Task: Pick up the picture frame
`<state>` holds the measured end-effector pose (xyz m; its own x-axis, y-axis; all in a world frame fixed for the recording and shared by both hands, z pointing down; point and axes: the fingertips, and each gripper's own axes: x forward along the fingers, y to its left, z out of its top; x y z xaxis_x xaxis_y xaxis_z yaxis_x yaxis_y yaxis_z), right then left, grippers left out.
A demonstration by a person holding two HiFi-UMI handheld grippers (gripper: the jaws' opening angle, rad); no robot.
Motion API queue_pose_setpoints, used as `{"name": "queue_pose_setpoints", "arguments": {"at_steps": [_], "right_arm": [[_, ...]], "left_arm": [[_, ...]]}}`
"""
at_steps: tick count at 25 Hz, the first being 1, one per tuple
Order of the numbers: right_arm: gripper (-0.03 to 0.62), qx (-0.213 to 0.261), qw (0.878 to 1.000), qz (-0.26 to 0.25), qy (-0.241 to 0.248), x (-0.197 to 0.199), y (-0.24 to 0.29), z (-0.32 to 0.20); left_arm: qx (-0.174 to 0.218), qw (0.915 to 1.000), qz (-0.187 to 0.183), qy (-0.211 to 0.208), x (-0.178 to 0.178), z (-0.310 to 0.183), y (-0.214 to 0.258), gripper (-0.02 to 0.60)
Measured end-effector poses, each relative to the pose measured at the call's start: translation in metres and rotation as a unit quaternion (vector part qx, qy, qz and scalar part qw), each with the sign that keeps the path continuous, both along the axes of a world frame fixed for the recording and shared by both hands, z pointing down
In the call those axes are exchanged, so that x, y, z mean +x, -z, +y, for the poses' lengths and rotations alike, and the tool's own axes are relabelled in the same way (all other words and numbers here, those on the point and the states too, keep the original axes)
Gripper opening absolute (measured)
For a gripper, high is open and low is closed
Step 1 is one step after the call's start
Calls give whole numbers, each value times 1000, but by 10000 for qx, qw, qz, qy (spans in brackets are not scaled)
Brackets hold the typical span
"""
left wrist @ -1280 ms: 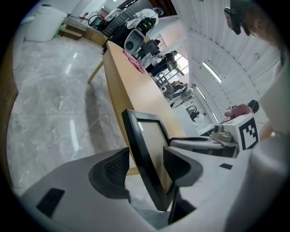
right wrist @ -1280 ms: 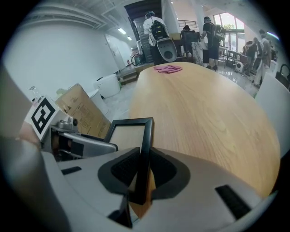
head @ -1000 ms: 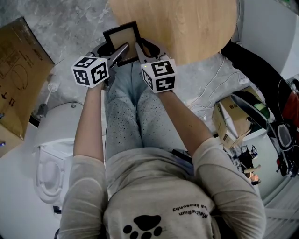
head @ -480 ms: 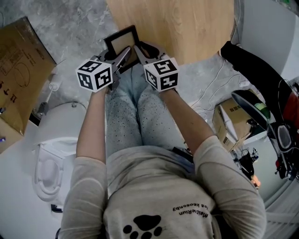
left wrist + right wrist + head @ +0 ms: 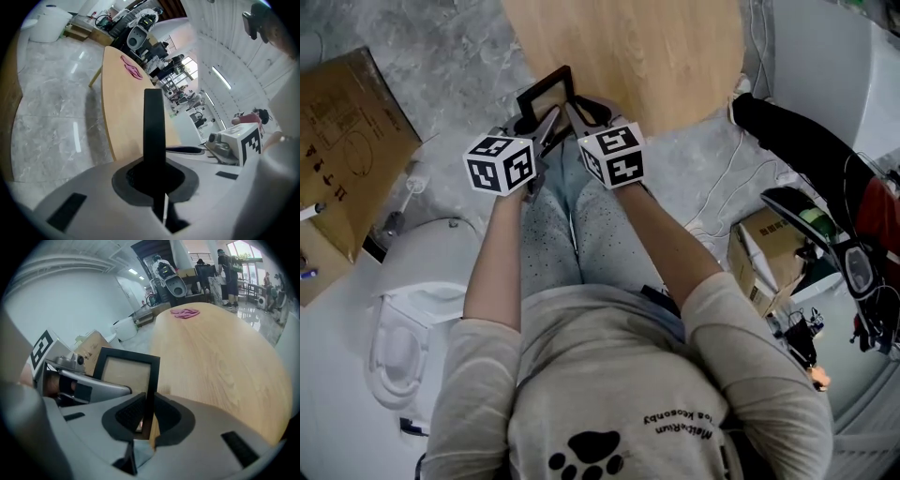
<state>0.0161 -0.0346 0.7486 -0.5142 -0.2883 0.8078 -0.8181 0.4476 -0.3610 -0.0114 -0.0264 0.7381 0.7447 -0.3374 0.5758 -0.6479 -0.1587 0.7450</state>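
Right gripper view — right gripper point(image 5: 145, 420) and just-closed left gripper point(image 5: 154, 180) both pinch the picture frame's point(image 5: 125, 370) thin edges; we judge uneven lifting could twist it free.

The person wears a beige long-sleeved top point(image 5: 609, 375) with a black paw print point(image 5: 591, 457) and speckled pale-blue jeans point(image 5: 551, 239).

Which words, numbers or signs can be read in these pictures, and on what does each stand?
Nothing reads with certainty.
Shirt: paw-print emblem; one printed line, upside down, too small.
Cardboard box at left: dark printed marks, blurred.
Cardboard box at right: label, too small.
Marker cubes: black-and-white square patterns, no words.
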Motion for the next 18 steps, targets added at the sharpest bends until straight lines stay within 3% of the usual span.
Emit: {"name": "queue_pose_setpoints", "arguments": {"at_steps": [18], "right_arm": [[26, 886, 9951, 307, -303, 17, 121, -48]], "left_arm": [[733, 9937, -818, 207, -21, -37, 96, 17]]}}
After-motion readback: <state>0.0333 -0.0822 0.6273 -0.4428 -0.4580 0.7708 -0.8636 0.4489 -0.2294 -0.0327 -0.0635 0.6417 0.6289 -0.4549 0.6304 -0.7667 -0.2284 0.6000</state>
